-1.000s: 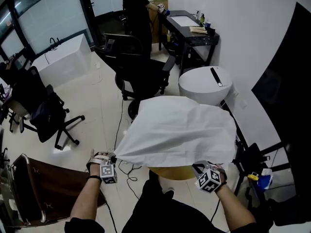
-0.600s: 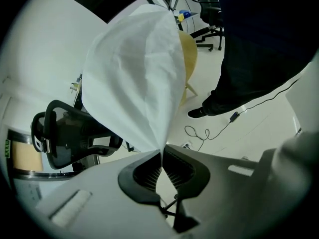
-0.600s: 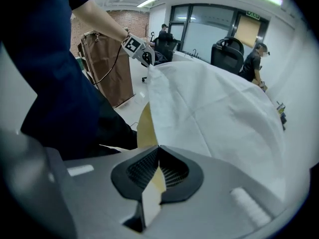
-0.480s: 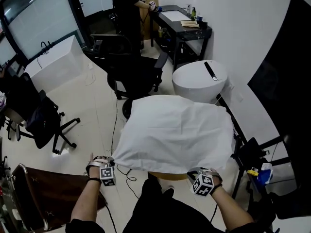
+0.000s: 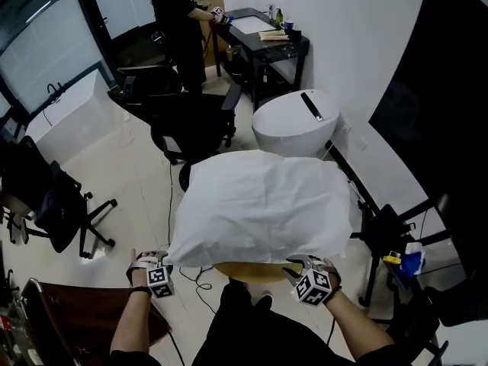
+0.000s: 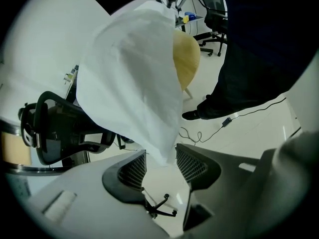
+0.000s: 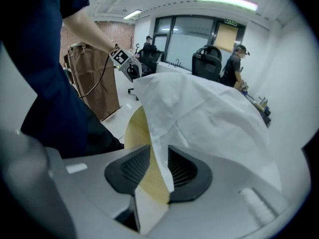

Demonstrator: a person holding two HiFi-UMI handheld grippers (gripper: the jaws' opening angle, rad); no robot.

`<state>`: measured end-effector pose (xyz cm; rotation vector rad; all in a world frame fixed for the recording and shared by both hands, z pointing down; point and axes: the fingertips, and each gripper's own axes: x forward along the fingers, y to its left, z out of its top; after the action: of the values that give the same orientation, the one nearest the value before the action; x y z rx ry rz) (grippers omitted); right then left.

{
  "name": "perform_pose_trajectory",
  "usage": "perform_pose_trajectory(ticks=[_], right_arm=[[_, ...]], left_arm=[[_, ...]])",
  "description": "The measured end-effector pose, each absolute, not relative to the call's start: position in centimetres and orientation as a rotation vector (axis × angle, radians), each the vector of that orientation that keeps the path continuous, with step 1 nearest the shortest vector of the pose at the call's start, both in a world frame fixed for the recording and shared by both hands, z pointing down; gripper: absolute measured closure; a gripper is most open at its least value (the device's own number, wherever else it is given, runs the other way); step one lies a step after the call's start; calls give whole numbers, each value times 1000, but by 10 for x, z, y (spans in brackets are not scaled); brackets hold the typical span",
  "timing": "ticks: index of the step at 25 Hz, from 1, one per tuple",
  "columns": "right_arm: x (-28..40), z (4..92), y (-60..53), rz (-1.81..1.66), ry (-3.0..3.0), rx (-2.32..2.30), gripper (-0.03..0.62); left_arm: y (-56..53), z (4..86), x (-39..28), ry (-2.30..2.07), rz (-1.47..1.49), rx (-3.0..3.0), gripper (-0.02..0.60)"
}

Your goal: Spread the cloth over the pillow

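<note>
The white cloth [image 5: 263, 204] lies domed over a mound on the round wooden table [image 5: 248, 271]. The pillow itself is covered and cannot be seen. Open floor [image 5: 137, 197] lies off the cloth's left edge. A black office chair [image 5: 187, 124] stands close behind its far-left corner, a white round unit [image 5: 293, 124] behind the far-right corner, and a black stand [image 5: 381, 235] just beside its right edge.

A second ago the cloth hung taut and lifted between the 2 tools; now it has sunk, its near edge drooping over the table's rim.

Only the gripper views show the jaws. The left hand-held gripper [image 5: 156, 264] has just been opening: it is released, with the cloth's corner [image 6: 162, 153] dangling loose in the gap. The right hand-held gripper [image 5: 299, 269] has likewise just let go, the cloth's hem [image 7: 162, 148] slack between its spread jaws above the pale wood.
</note>
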<state>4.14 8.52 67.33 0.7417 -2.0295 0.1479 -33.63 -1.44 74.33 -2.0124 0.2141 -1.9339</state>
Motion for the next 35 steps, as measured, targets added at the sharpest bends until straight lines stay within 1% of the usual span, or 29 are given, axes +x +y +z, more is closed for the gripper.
perform_pose_trajectory(ticks=[4,8,11,14,17,20,26,29,32,35], right_arm=[[57,642,91,126,-2062,838,470],[82,610,98,117,-2069,967,470],[107,595,100,148,-2043,1083,470],[137,591,104,197,-1983,1208,470],[173,592,109,264,-1913,1342,470],[212,593,118,354,-1837,1467,470],[257,621,136,500,-1790,1517,444],[269,645,143,547,-1798,1458,434],[277,666,143,570,-1840,1404,431],[286,683,138,568,-1887,1370,427]], left_arm=[[-17,703,-324,272,-1883,-2018,400],[-26,635,-290,351,-1735,-2045,400],[-41,568,-244,405,-1551,-2062,400],[-47,506,-181,413,-1285,-2192,400],[-43,466,-116,361,-1027,-2340,400],[-35,460,-61,250,-889,-2425,400],[3,470,35,-20,-814,-2416,400],[29,478,84,-110,-815,-2400,400],[57,505,130,-160,-849,-2396,399],[81,551,169,-200,-933,-2387,367]])
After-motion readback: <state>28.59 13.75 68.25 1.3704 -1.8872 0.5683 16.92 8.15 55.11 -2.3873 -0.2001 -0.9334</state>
